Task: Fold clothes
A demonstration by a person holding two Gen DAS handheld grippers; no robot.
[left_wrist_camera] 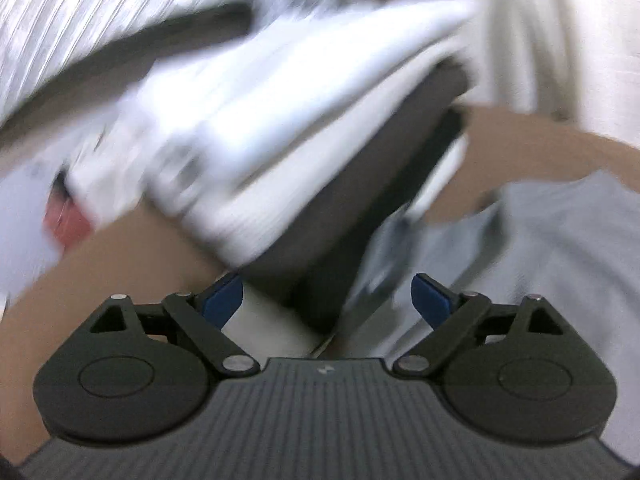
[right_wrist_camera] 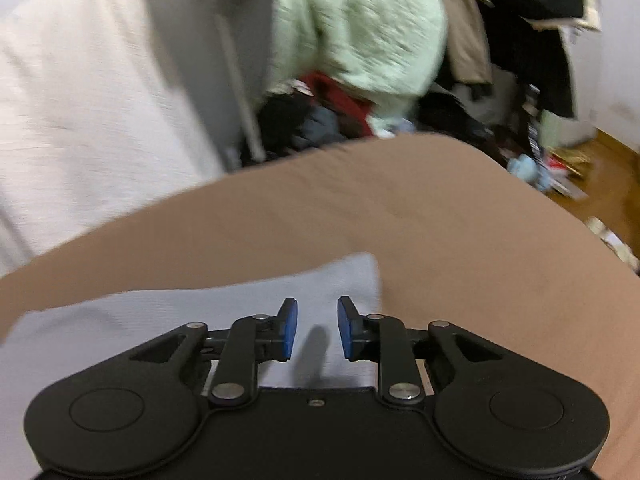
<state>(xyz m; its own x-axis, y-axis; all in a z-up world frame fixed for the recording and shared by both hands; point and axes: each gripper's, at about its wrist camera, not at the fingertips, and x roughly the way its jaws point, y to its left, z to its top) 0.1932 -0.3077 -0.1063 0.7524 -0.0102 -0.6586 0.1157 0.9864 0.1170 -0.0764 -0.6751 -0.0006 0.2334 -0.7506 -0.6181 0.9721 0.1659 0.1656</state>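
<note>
In the left wrist view a blurred stack of folded clothes (left_wrist_camera: 280, 152), white layers over dark ones, lies on the tan sheet (left_wrist_camera: 140, 256). Its near end reaches between the blue pads of my left gripper (left_wrist_camera: 326, 300), whose jaws stand wide open. A pale grey garment (left_wrist_camera: 540, 248) lies flat to the right of the stack. In the right wrist view my right gripper (right_wrist_camera: 317, 330) hovers over a pale grey folded cloth (right_wrist_camera: 160, 316) on the tan sheet (right_wrist_camera: 400, 208). Its jaws are apart with nothing between them.
A white fabric-covered block (right_wrist_camera: 80, 100) stands at the left beyond the sheet. Behind the sheet hang a pale green fluffy garment (right_wrist_camera: 360, 28) and dark coats (right_wrist_camera: 532, 20), above a heap of clothes (right_wrist_camera: 320, 120). Clutter lies on the wood floor (right_wrist_camera: 592, 176) at right.
</note>
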